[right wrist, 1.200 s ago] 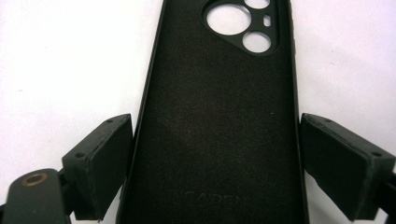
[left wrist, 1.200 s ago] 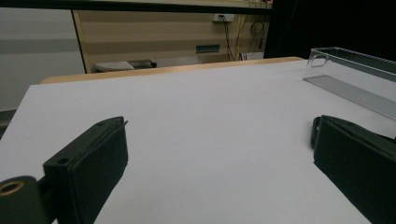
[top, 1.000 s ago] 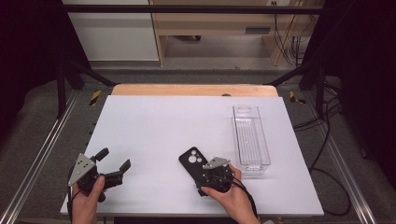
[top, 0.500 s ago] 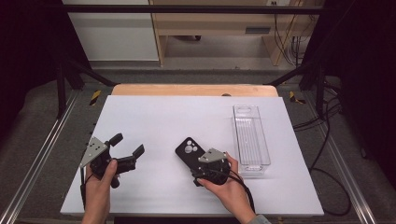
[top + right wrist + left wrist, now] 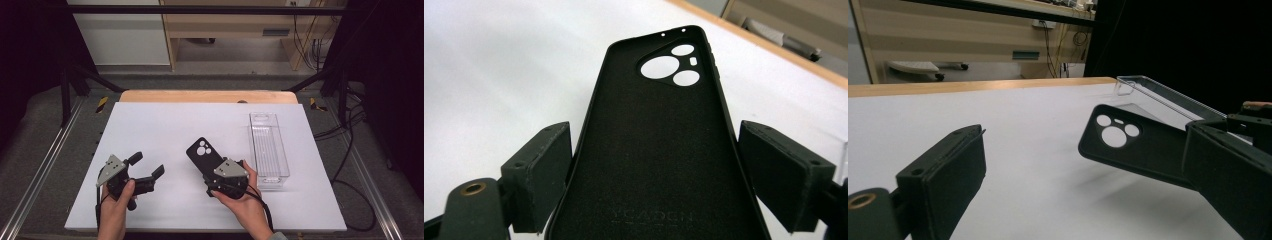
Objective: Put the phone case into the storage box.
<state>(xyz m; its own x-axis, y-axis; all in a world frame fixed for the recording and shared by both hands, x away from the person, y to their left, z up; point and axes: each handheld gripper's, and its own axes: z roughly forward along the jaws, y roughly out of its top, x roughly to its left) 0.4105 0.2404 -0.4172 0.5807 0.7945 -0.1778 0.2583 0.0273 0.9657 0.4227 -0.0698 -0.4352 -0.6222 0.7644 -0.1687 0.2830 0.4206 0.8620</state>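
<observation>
- Moved since the earlier frames: left gripper (image 5: 146, 169) has travelled up from the near-left corner and inward along the near edge; the right gripper (image 5: 212, 172) has carried the phone case (image 5: 204, 154) slightly further from the near edge.
- Surface (image 5: 165, 125): white, rectangular, bare across its far and left portions.
- Clear tray (image 5: 268, 150): long transparent container, lying along the right edge, its long axis running near to far. Contents: none visible.
- Phone case: black, camera cut-outs at its far end. Lifted off the surface, in the near-middle, just left of the tray. Long axis runs from the right gripper away and to the left, the cut-out end pointing toward the far-left.
- Right gripper: holds the case by its near end; the right gripper view shows its jaws standing either side of the case's edges (image 5: 659, 165).
- Left gripper: jaws spread apart, holding nothing. The case's free end lies to its right, near but apart; in the left gripper view the case (image 5: 1128, 145) sits ahead between the jaws. Judged the nearer free gripper for taking that end.
</observation>
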